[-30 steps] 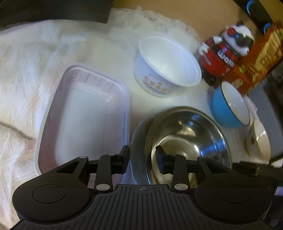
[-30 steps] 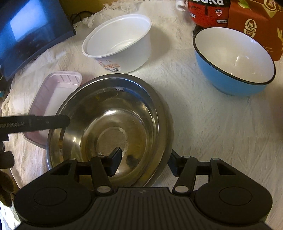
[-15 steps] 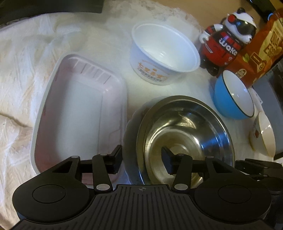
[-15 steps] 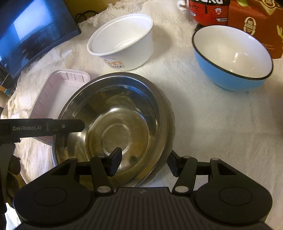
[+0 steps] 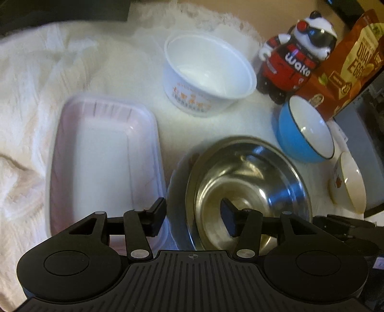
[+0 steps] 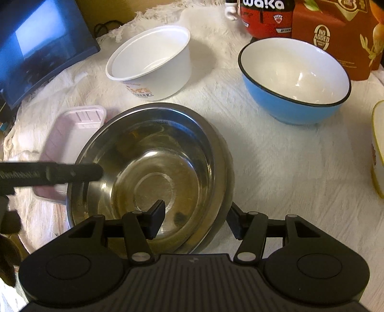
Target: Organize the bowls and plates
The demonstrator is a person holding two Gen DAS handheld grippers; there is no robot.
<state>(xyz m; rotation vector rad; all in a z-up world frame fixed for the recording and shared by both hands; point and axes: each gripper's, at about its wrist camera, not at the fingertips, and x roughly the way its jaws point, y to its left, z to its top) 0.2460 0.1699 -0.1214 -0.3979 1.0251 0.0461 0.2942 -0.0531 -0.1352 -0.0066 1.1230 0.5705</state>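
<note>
A steel bowl [image 5: 249, 184] [image 6: 153, 172] sits nested in a wider steel dish on the white cloth. My left gripper [image 5: 193, 219] is open, its fingers either side of the bowl's left rim. My right gripper [image 6: 195, 222] is open, astride the bowl's near right rim. A pink plastic tray [image 5: 103, 163] [image 6: 69, 134] lies left of the bowl. A white paper bowl [image 5: 206, 74] [image 6: 151, 62] stands behind. A blue bowl [image 5: 304, 129] [image 6: 295, 79] sits to the right. A small cream bowl [image 5: 348, 182] [image 6: 378, 148] is at the far right.
A panda-shaped Waka bottle [image 5: 295, 52] [image 6: 266, 16] and a brown egg carton [image 5: 343, 64] [image 6: 336, 33] stand at the back right. A dark screen [image 6: 40, 45] stands at the back left. The left gripper's body [image 6: 48, 174] reaches over the steel bowl's left rim.
My left gripper has opened wider and drawn back a little from the steel bowl's left rim. The right gripper stays open astride the right rim, and its view has shifted slightly.
</note>
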